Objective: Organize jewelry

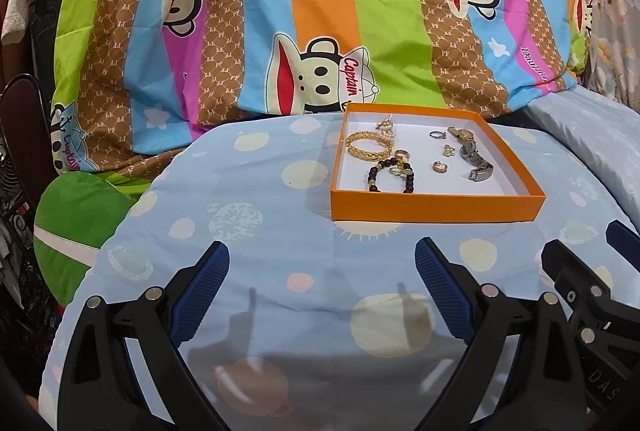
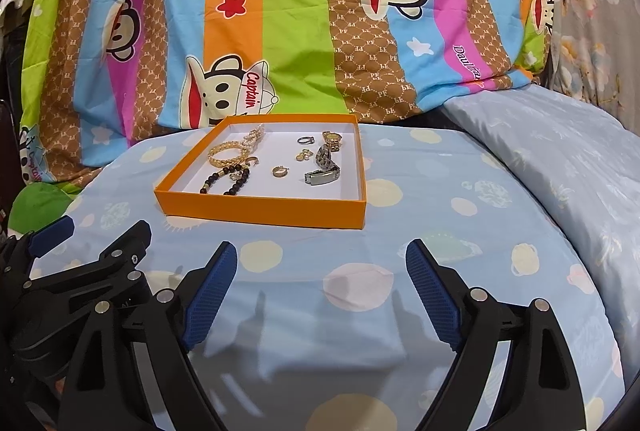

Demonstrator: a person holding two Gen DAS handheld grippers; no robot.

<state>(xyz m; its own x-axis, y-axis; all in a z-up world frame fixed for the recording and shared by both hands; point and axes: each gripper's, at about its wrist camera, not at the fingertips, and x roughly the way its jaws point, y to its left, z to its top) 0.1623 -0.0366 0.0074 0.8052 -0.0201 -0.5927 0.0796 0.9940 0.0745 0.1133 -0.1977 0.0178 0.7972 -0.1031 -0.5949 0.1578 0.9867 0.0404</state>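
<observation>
Left wrist view is showing both grippers hovering side by side over a pale blue bedsheet (image 1: 248, 215) dotted with planets. The left gripper (image 1: 322, 263) is standing with its blue pads spread wide and nothing between them. The right gripper (image 2: 321, 263) is likewise gaping wide and holding nothing.

An orange tray (image 1: 436, 206) with a white floor is sitting on the sheet ahead of both tools, well apart from the fingertips. From the left gripper it is lying ahead and to the right; from the right gripper it is lying ahead and to the left, so the tray is sitting roughly between the two lines of reach, with neither hand clearly nearer.

Inside the tray the jewelry is lying loose. A gold bracelet (image 1: 368, 147) and a dark beaded bracelet (image 1: 390, 175) are crowding the left half, touching each other. A wristwatch (image 2: 325, 161) is stretching along the right half, its long axis running away from the grippers, clasp end nearest them. Small rings (image 2: 279, 171) are lying scattered between.

A striped cartoon-monkey blanket (image 2: 280, 31) is rising behind the tray.
</observation>
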